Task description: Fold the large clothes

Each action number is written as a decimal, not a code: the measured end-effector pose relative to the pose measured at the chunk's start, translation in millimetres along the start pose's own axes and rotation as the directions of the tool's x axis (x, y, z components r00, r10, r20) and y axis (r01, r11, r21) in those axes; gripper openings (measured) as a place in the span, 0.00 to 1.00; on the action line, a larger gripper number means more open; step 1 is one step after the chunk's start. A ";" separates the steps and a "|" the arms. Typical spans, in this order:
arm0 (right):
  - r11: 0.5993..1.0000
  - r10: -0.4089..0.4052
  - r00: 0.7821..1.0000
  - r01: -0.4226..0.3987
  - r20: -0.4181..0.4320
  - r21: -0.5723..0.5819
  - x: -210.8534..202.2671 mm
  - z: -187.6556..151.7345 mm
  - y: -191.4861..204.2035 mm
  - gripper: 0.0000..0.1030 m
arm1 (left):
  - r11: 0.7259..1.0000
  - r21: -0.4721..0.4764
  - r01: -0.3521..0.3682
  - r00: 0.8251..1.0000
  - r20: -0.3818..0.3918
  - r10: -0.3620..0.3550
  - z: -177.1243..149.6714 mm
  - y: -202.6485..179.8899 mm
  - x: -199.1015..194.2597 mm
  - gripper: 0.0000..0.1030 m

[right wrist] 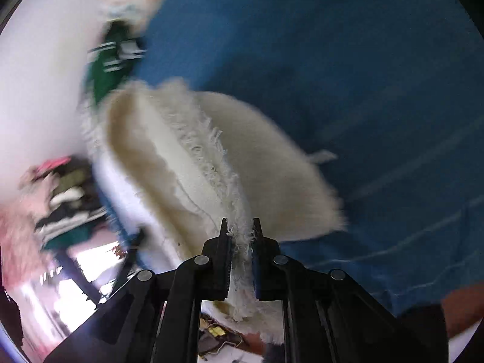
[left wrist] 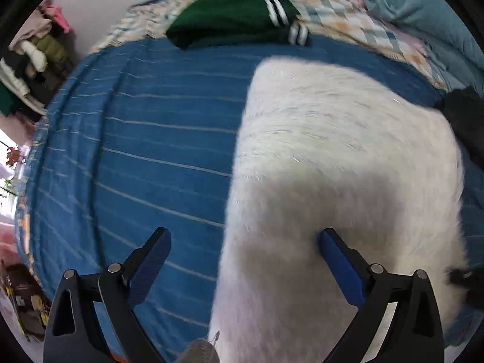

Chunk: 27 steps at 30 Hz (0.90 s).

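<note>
A white fluffy garment lies spread on the blue striped bedsheet. My left gripper hangs open just above the garment's left edge. One of its fingers is over the sheet and the other is over the white pile, with nothing pinched. In the right wrist view, my right gripper is shut on the frayed edge of the white garment. That part of the cloth is lifted off the bedsheet and its smooth inner side faces the camera. The view is blurred.
A folded green garment with white stripes lies at the far edge of the bed, next to a plaid blanket and a grey-blue duvet. Clothes are piled beyond the bed's left side. A dark item sits at the right.
</note>
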State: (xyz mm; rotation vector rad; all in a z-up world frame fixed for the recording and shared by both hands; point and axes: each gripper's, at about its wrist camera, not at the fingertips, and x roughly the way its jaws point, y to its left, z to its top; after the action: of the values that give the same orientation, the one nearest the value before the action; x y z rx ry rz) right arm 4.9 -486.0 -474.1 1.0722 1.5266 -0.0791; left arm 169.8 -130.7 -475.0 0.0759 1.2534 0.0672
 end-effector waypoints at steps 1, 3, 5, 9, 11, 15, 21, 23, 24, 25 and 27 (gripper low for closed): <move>0.999 -0.041 0.999 0.041 0.003 -0.009 13.3 4.9 -5.8 0.11 | 1.000 0.011 -0.001 1.000 -0.027 0.002 0.3 -5.0 10.9 0.99; 0.994 -0.101 0.995 0.102 0.017 -0.042 38.8 15.0 -6.5 0.12 | 1.000 0.013 -0.005 0.999 -0.038 0.005 0.5 -10.3 21.8 0.99; 0.987 -0.139 0.990 0.138 -0.004 -0.084 45.3 21.9 9.9 0.13 | 1.000 0.007 -0.008 1.000 -0.028 0.008 3.2 -8.5 20.2 0.99; 0.971 -0.165 0.985 0.153 -0.050 -0.183 23.4 21.4 45.9 0.22 | 1.000 0.006 -0.023 1.000 -0.018 0.023 6.1 1.2 17.4 0.99; 0.961 -0.170 0.985 0.167 0.009 -0.219 3.6 18.6 66.9 0.32 | 0.999 -0.006 -0.034 0.999 -0.028 0.034 6.5 7.6 20.0 0.99; 0.937 -0.004 0.998 0.027 0.067 -0.349 -43.2 -3.0 112.3 0.35 | 0.998 -0.060 -0.023 0.999 -0.037 0.021 9.3 23.3 20.6 0.99; 0.865 -0.035 0.994 -0.020 -0.099 -0.501 40.6 -1.9 200.4 0.34 | 0.989 -0.143 -0.043 0.999 0.010 0.045 10.0 53.1 -8.3 0.99; 0.843 -0.198 0.980 0.155 -0.029 -0.514 75.1 16.5 210.5 0.19 | 0.983 -0.174 -0.064 0.998 0.015 0.068 7.7 69.2 -16.0 0.99; 0.835 -0.263 0.965 0.230 0.005 -0.500 89.7 30.6 209.1 0.03 | 0.979 -0.187 -0.079 0.996 0.013 0.083 5.3 77.5 -19.1 0.99; 0.834 -0.282 0.959 0.258 0.025 -0.487 100.4 46.5 207.8 0.00 | 0.977 -0.194 -0.090 0.996 0.010 0.094 3.2 82.8 -20.2 0.99; 0.833 -0.302 0.953 0.267 0.006 -0.484 115.3 60.5 215.6 0.00 | 0.974 -0.200 -0.104 0.994 -0.008 0.105 -2.3 91.5 -18.6 0.98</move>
State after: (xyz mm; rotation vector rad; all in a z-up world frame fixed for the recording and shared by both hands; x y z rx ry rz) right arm 205.3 -333.4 -476.7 0.4486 1.6479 0.1312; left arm 161.0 -41.2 -449.5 -0.0325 1.2335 0.2842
